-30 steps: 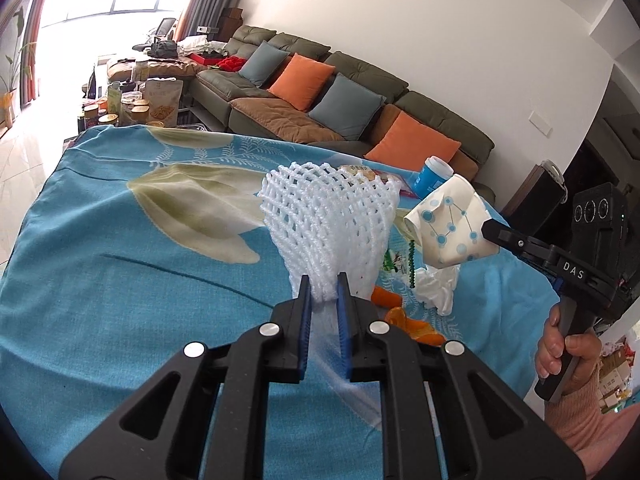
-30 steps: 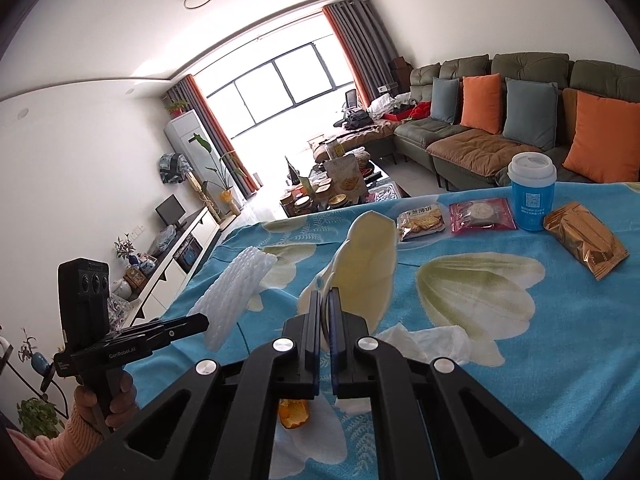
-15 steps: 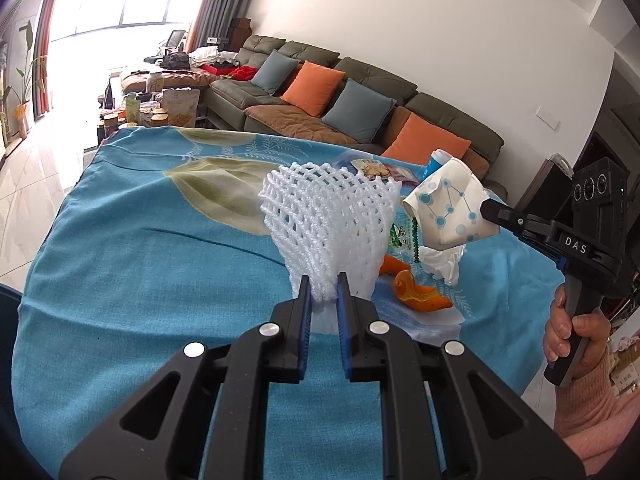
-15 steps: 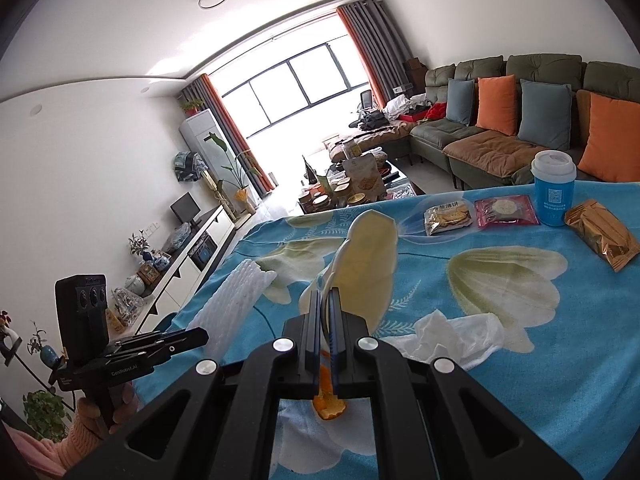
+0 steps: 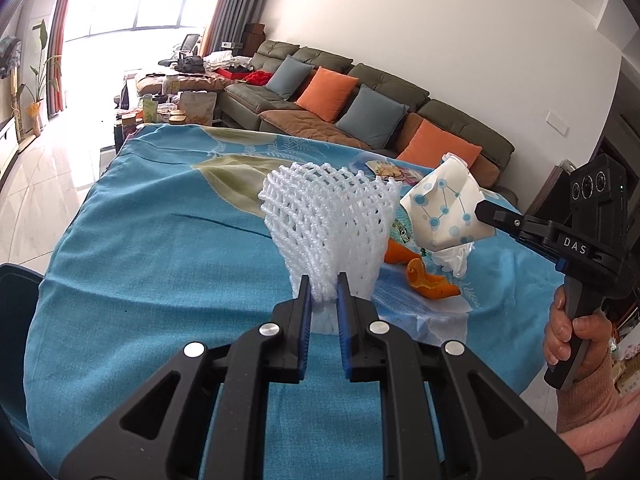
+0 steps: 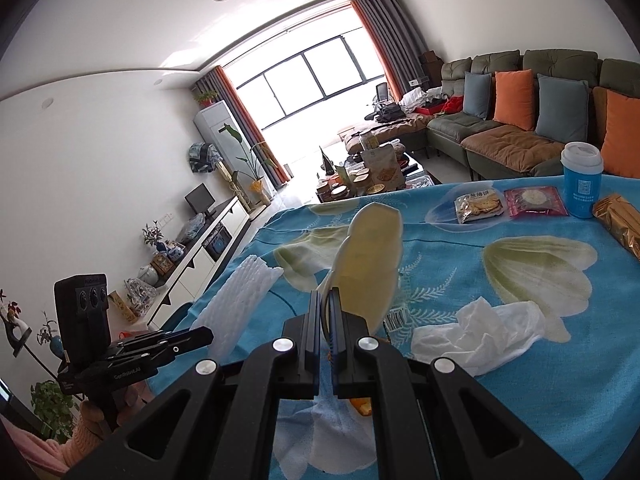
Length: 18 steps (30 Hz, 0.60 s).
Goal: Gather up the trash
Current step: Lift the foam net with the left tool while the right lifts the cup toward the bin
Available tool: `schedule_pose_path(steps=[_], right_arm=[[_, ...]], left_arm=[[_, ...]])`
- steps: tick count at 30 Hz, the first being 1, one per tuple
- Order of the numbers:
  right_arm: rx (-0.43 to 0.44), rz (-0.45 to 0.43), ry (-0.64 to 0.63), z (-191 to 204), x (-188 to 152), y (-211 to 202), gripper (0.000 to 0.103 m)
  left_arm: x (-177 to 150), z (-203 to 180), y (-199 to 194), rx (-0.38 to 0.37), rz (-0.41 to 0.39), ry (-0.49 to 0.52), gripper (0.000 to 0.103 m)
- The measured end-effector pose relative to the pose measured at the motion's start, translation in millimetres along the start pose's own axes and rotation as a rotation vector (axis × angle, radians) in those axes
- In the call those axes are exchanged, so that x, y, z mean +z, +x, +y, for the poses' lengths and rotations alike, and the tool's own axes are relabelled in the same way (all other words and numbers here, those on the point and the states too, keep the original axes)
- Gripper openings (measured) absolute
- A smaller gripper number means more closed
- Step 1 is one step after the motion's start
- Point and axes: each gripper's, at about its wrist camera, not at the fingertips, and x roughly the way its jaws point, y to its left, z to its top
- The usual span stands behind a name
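My left gripper (image 5: 323, 286) is shut on a white foam fruit net (image 5: 330, 224) and holds it above the blue floral tablecloth (image 5: 160, 264). The net also shows in the right wrist view (image 6: 240, 304). My right gripper (image 6: 327, 300) is shut on a crushed paper cup (image 6: 370, 260), white with blue dots in the left wrist view (image 5: 444, 216), held above the table. Orange peel (image 5: 430, 282) and a crumpled white tissue (image 6: 480, 330) lie on the cloth below.
At the table's far side stand a blue cup with a white lid (image 6: 582, 184), a gold packet (image 6: 620, 220), a biscuit pack (image 6: 478, 206) and a pink pack (image 6: 534, 200). A dark bin edge (image 5: 16, 288) shows at left. A sofa (image 5: 360, 100) lies beyond.
Both grippers have drawn back from the table toward its near left edge, still holding the net and the cup. The dark bin edge has come into the left wrist view.
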Motion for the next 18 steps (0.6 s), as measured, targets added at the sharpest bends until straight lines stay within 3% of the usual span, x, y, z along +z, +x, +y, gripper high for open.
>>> schedule_pose_path(steps=[18], right_arm=[[0.084,0.04,-0.006,20,-3,19,0.003]], left_arm=[[-9,5,-18,0.055,-0.024,-0.019,0.012]])
